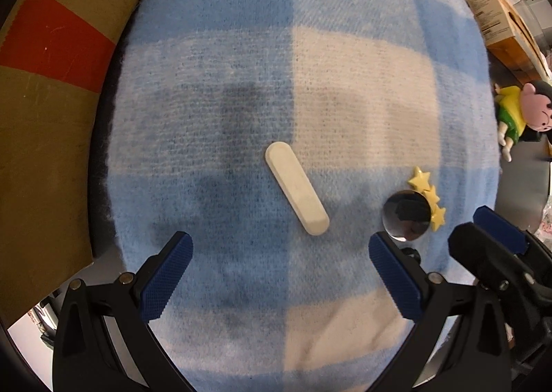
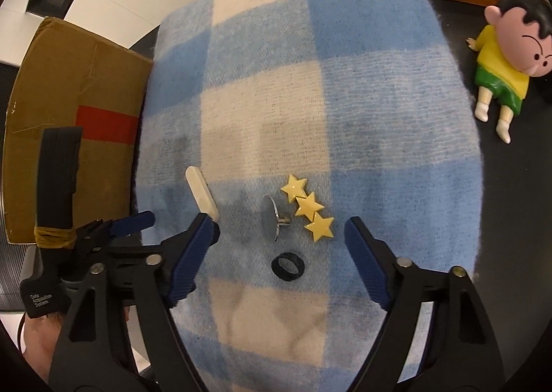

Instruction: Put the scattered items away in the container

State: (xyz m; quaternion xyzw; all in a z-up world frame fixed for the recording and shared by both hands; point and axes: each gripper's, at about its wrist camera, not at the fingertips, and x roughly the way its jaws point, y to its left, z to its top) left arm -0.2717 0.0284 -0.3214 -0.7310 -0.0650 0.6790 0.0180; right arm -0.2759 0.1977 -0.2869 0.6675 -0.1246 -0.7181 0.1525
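Observation:
A cream oblong bar (image 1: 296, 188) lies on the blue-and-cream checked blanket (image 1: 241, 64), just ahead of my open left gripper (image 1: 279, 243), whose jaws stand wide with nothing between them. To its right lie a round silver mirror (image 1: 407, 214) and a yellow three-star clip (image 1: 427, 197). In the right wrist view the star clip (image 2: 308, 206), the mirror on edge (image 2: 270, 218) and a black ring (image 2: 289, 266) lie between the fingers of my open right gripper (image 2: 279, 228), which touches none of them. The cream bar (image 2: 201, 192) lies by its left fingertip.
A brown cardboard box (image 2: 72, 109) with a red stripe stands left of the blanket (image 2: 345, 81). A cartoon figurine (image 2: 507, 57) in yellow and green lies on the dark table at right. Another carton (image 1: 496, 19) sits at the far right. My left gripper (image 2: 114, 226) shows at lower left.

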